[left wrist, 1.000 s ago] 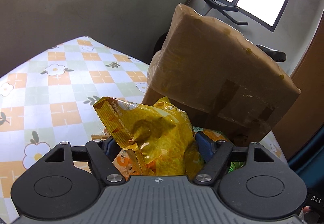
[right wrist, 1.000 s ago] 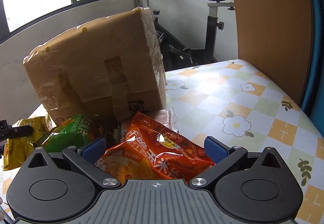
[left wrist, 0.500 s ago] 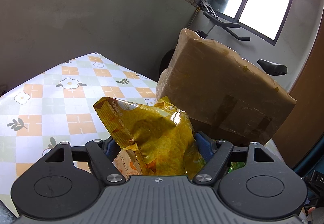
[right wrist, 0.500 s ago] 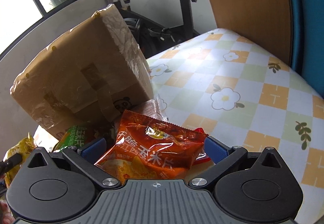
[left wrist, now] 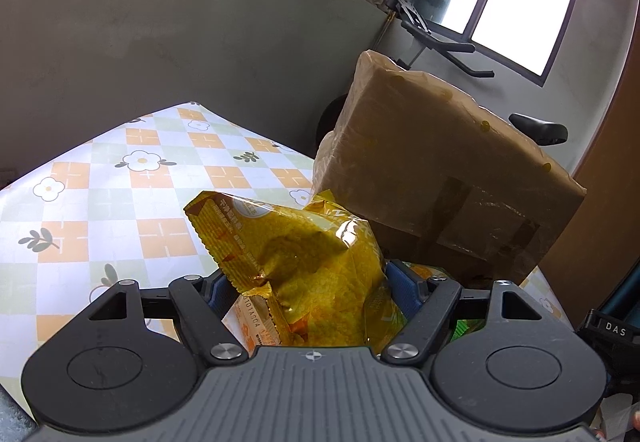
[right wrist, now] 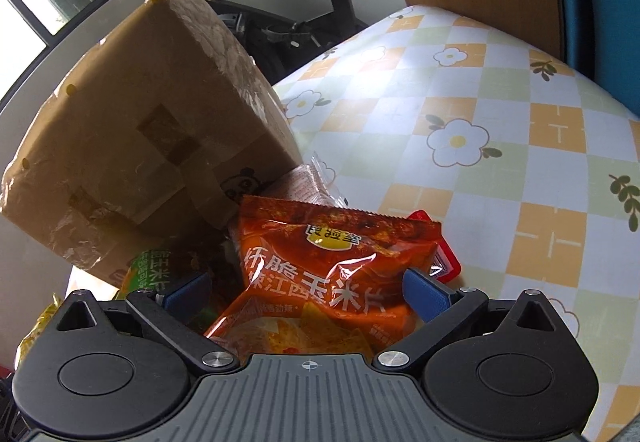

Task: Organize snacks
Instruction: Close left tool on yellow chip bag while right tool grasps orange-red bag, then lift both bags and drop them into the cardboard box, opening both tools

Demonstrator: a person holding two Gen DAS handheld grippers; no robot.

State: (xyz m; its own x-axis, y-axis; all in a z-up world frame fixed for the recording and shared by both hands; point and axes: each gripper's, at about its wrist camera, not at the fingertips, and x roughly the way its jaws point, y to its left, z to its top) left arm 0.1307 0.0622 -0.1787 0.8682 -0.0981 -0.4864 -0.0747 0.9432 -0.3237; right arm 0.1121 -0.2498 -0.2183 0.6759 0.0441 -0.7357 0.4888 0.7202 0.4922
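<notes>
Gripping crinkled yellow snack bag (left wrist: 320,262) in left jaws; glossy orange-red chip bag (right wrist: 336,266) between right jaws, grip unclear

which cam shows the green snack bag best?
Right wrist: the green snack bag shows its printed front below the cardboard box, partly hidden by a blue finger. Left wrist catches only a green sliver behind the gripper linkage.

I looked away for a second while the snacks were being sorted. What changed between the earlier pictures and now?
The right gripper rolled and dipped, its orange-red bag between the fingers throughout. The left gripper tipped upward, lifting its yellow bag slightly. Nothing was picked up or let go. The cardboard box stayed put.
</notes>
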